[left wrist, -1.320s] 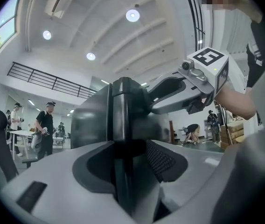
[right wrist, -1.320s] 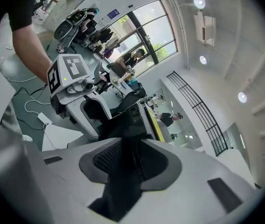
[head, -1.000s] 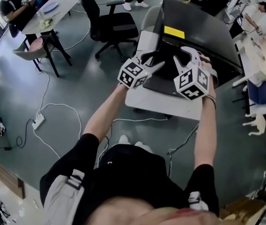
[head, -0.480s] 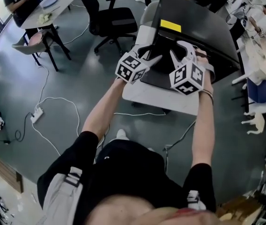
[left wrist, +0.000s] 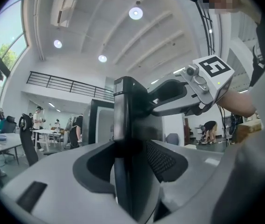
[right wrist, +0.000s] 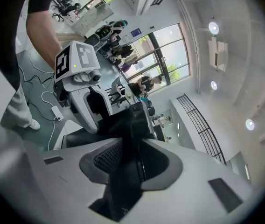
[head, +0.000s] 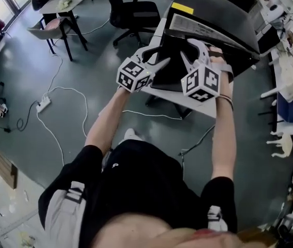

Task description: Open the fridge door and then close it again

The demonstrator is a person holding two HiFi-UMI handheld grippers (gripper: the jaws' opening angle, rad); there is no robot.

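A black fridge (head: 213,14) with a yellow label stands on a white table (head: 188,99). Its dark door (head: 169,68) hangs out toward me. My left gripper (head: 159,56) is shut on the door's free edge (left wrist: 123,125), which stands upright between its pads. My right gripper (head: 188,53) has the same door edge (right wrist: 132,125) between its jaws; they are opening, with the pads still against the panel. The two grippers sit side by side, each seen from the other: the right gripper (left wrist: 170,94) and the left gripper (right wrist: 83,97).
A black office chair (head: 136,9) stands left of the fridge. A desk with a chair (head: 59,4) is at the far left. A power strip (head: 43,103) and cables lie on the grey floor. White desks (head: 291,30) and a blue chair (head: 291,107) are on the right.
Both grippers have moved together to the left and a little up in the head view, with the door edge still between them. The fridge now sits higher in the picture.
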